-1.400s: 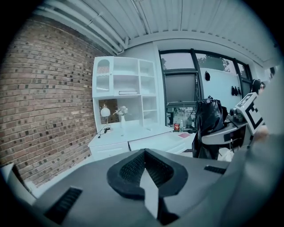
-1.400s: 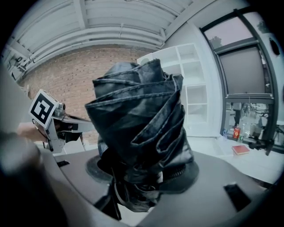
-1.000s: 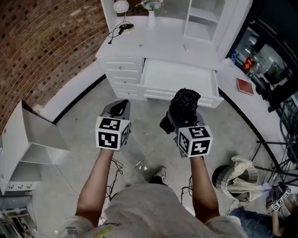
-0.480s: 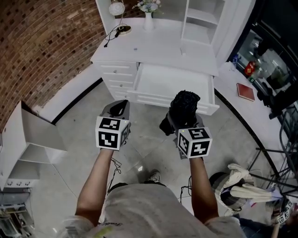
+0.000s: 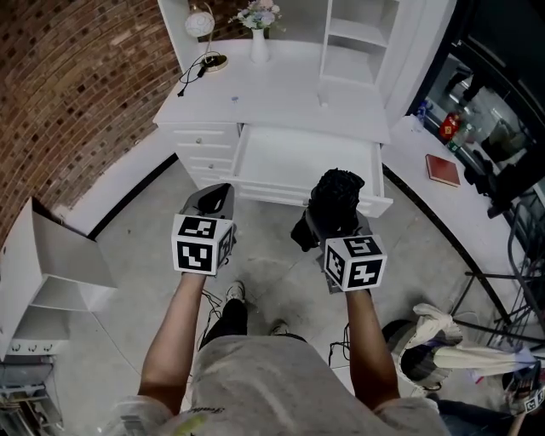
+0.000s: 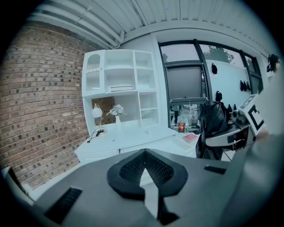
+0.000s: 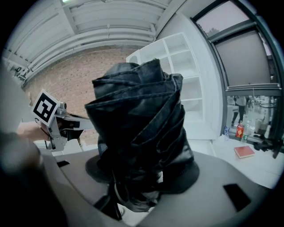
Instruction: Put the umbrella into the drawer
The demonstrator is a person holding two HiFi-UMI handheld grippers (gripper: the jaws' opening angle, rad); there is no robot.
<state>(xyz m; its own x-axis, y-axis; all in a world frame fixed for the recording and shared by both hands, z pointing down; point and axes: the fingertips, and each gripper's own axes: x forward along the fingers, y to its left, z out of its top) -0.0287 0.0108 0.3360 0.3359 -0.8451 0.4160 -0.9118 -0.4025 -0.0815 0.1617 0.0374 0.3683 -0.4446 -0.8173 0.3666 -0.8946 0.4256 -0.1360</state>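
Note:
A white desk point(image 5: 281, 89) stands ahead with its wide middle drawer point(image 5: 294, 162) pulled open and bare inside. My right gripper point(image 5: 334, 218) is shut on a folded black umbrella point(image 5: 338, 194), which stands upright out of the jaws just in front of the drawer's front edge. In the right gripper view the umbrella point(image 7: 138, 142) fills the centre and hides the fingertips. My left gripper point(image 5: 216, 201) hovers beside it to the left, over the floor, its jaws shut with nothing between them. The left gripper view shows its pads point(image 6: 126, 168) meeting and the desk point(image 6: 128, 135) beyond.
A brick wall runs along the left. On the desk top stand a vase of flowers point(image 5: 258, 34), a lamp point(image 5: 201, 24) with a cable, and a shelf hutch point(image 5: 349, 43). A white shelf unit point(image 5: 51, 264) lies at the left. A red book point(image 5: 444, 170) and a bin point(image 5: 430, 345) sit right.
The desk and open drawer have come nearer and lower in the head view as the person steps forward. Both grippers keep their pose, the umbrella still held.

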